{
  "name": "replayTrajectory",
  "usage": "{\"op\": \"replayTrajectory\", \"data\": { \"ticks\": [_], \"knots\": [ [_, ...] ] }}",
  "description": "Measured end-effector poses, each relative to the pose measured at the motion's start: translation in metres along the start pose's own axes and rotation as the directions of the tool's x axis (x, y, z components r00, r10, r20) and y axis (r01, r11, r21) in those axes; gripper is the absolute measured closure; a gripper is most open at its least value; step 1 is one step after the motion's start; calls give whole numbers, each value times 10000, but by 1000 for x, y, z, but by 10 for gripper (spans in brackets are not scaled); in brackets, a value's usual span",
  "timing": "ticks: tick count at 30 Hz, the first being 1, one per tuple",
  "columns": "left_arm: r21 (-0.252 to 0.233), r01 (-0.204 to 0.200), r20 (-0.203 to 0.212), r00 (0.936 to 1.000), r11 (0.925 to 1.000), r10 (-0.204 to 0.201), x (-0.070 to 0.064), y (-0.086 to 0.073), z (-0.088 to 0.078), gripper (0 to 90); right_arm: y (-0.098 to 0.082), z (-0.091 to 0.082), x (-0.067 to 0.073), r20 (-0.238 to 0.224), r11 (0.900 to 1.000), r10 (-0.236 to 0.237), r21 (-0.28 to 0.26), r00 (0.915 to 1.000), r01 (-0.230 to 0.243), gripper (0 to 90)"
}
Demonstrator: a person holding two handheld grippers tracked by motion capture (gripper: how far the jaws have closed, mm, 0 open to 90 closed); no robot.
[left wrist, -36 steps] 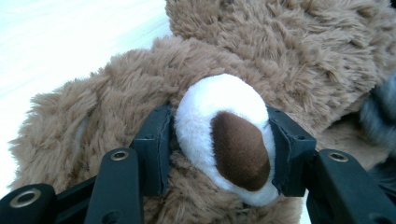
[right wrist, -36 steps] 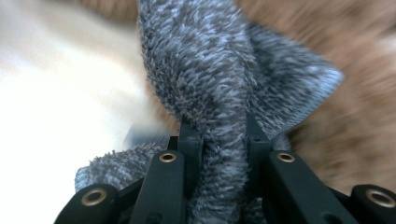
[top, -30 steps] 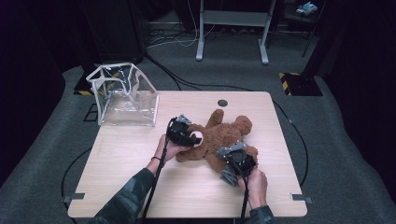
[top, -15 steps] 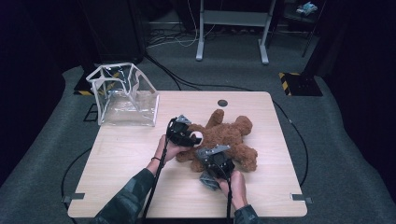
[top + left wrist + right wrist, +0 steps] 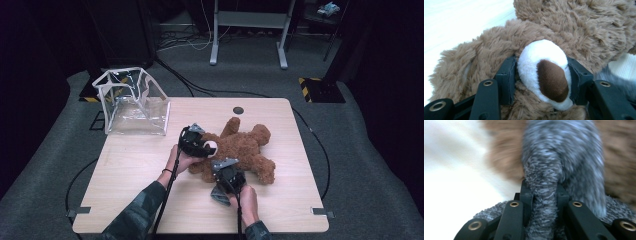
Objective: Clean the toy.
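Note:
A brown teddy bear (image 5: 247, 150) lies on the wooden table (image 5: 135, 165), head toward the left. My left gripper (image 5: 200, 145) is shut on its white snout (image 5: 541, 72), one pad on each side of the dark brown nose. My right gripper (image 5: 227, 175) sits at the bear's near side, shut on a fold of fuzzy grey cloth (image 5: 544, 195). That grey cloth (image 5: 219, 194) hangs down under the gripper onto the table. In the right gripper view the brown fur is blurred behind the cloth.
A clear plastic bag (image 5: 132, 102) with white edging stands open at the table's far left corner. A dark round hole (image 5: 238, 110) sits near the far edge. Metal stand legs (image 5: 250, 47) and cables lie on the grey floor behind.
My right gripper with the grey cloth has moved left along the bear's near side, toward its head. The left gripper has kept still on the snout.

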State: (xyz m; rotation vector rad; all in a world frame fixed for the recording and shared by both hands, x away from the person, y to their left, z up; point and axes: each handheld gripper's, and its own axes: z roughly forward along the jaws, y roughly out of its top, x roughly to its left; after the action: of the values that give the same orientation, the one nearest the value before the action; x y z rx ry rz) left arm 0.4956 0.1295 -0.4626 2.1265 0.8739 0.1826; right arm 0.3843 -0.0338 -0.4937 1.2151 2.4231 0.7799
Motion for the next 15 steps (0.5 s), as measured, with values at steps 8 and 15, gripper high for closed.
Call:
{"op": "replayTrajectory", "data": {
  "ticks": [8,15],
  "knots": [
    [-33,35,3,10000,10000,-35,0,0,0,478,-3,-31,-26,519,9923,1076,-677,9928,-1040,757],
    [52,-35,-108,9999,10000,36,-3,1,1,478,-9,-9,-36,635,9929,1151,-388,9913,-1127,758]
  ]
}}
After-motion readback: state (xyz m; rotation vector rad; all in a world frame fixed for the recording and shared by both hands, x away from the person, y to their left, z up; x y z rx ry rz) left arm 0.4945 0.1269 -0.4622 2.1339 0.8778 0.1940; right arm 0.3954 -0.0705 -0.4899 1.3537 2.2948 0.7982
